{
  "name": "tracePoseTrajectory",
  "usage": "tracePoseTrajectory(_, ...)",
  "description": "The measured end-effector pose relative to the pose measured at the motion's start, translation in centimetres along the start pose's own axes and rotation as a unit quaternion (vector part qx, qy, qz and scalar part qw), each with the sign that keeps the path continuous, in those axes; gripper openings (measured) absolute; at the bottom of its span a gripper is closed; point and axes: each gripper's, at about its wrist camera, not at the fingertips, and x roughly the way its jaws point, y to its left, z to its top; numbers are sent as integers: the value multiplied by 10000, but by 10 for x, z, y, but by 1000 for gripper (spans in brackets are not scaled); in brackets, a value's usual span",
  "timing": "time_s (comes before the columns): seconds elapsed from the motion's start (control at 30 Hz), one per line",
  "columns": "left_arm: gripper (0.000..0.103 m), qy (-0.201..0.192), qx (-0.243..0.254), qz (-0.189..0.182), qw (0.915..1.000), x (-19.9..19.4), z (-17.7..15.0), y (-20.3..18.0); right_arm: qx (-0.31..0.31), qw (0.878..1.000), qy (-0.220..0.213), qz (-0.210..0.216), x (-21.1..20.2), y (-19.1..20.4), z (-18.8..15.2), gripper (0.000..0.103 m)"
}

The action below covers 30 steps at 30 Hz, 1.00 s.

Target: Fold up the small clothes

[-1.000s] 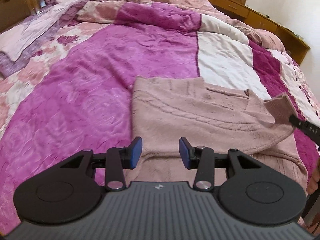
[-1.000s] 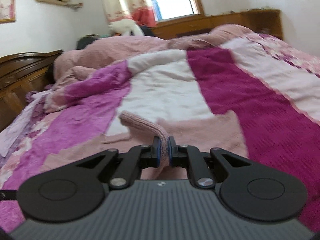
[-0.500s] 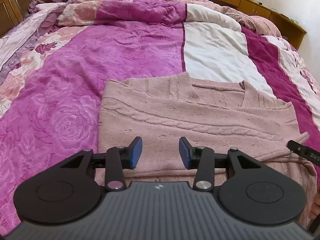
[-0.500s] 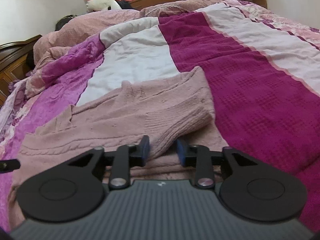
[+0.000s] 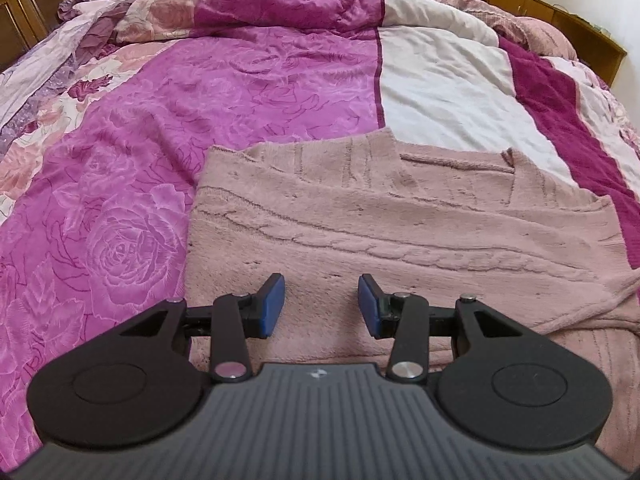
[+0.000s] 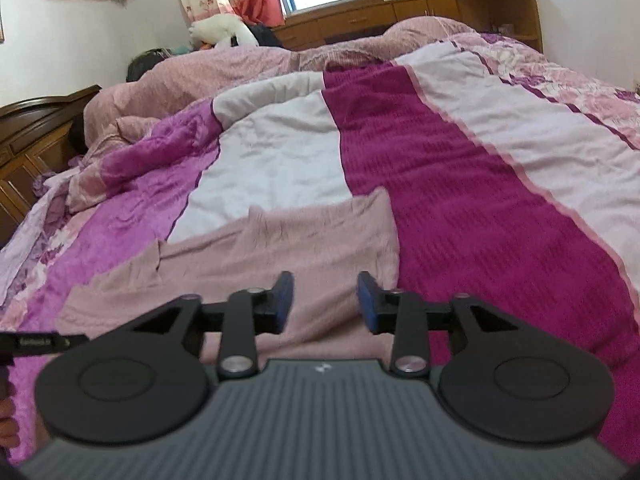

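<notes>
Both grippers hover apart-jawed over pink sweater (image 5: 400, 232), right opening.

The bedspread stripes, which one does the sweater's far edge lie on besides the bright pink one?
The white stripe, between the rose-patterned pink stripe and the dark magenta stripe; the pink knit sweater overlaps its near end.
</notes>
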Motion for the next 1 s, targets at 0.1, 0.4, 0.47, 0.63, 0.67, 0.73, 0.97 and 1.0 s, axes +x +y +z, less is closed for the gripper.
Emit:
tracePoseTrajectory(0.1,49,-10,1,36,10000,3,-1,0,-83,9999,-55,70,16,-4,7,49)
tracePoseTrajectory(0.4,49,-5,87,164,9998,10,-4,-4,-292,9993,205,135,64,-9,11,49)
tracePoseTrajectory(0.47,49,-5,62,171,9998,10,-4,-5,-322,9990,282,128,72,-10,10,49)
tracePoseTrajectory(0.63,49,-15,72,207,9998,12,-5,-6,-462,9982,326,208,80,-10,3,49)
tracePoseTrajectory(0.67,49,-21,77,216,9997,12,-5,-6,-485,9980,317,240,80,-10,2,49)
tracePoseTrajectory(0.73,49,-30,80,227,9997,13,-5,-6,-500,9979,299,268,80,-10,1,49)
tracePoseTrajectory(0.97,50,-29,69,225,9997,13,-6,-6,-289,9982,188,493,73,-11,2,50)
tracePoseTrajectory(1.0,50,-33,74,226,9997,13,-6,-7,-235,9983,160,504,72,-12,4,50)
